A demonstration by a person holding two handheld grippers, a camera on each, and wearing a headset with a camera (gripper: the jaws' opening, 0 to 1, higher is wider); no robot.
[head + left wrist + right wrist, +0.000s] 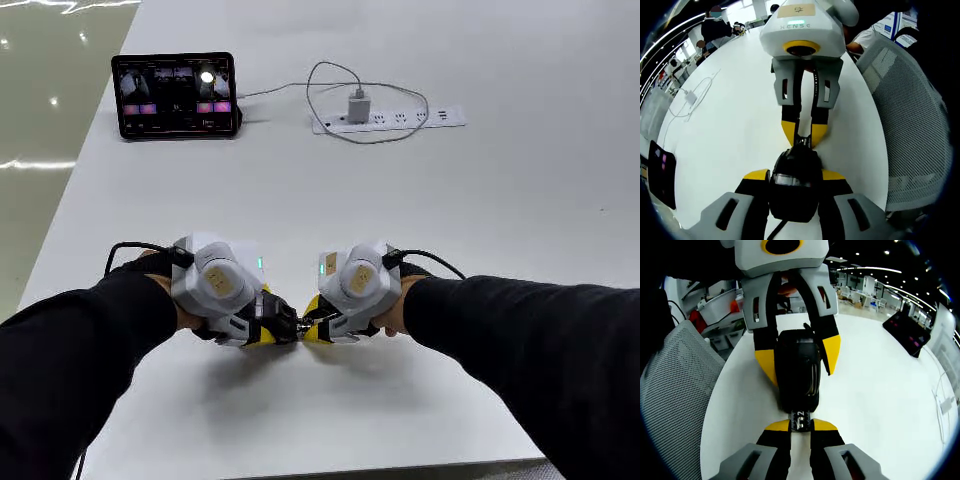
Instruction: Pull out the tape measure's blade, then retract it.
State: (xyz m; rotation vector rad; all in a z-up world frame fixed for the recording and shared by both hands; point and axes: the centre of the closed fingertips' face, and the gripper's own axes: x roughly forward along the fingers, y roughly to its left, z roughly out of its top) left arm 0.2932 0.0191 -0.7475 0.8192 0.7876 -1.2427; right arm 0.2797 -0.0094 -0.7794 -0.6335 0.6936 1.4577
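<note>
My forearms converge from both sides, so the left gripper (794,176) and right gripper (801,426) meet tip to tip, low over the table (400,200) near its front edge. The left jaws clamp the black tape measure (797,370); the right jaws pinch its short blade (800,416), marked "2". Lettering on the right gripper's housing ends in "ENSE".

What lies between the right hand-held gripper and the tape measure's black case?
A short piece of blade joins the case to the right hand-held gripper, in the right gripper view.
</note>
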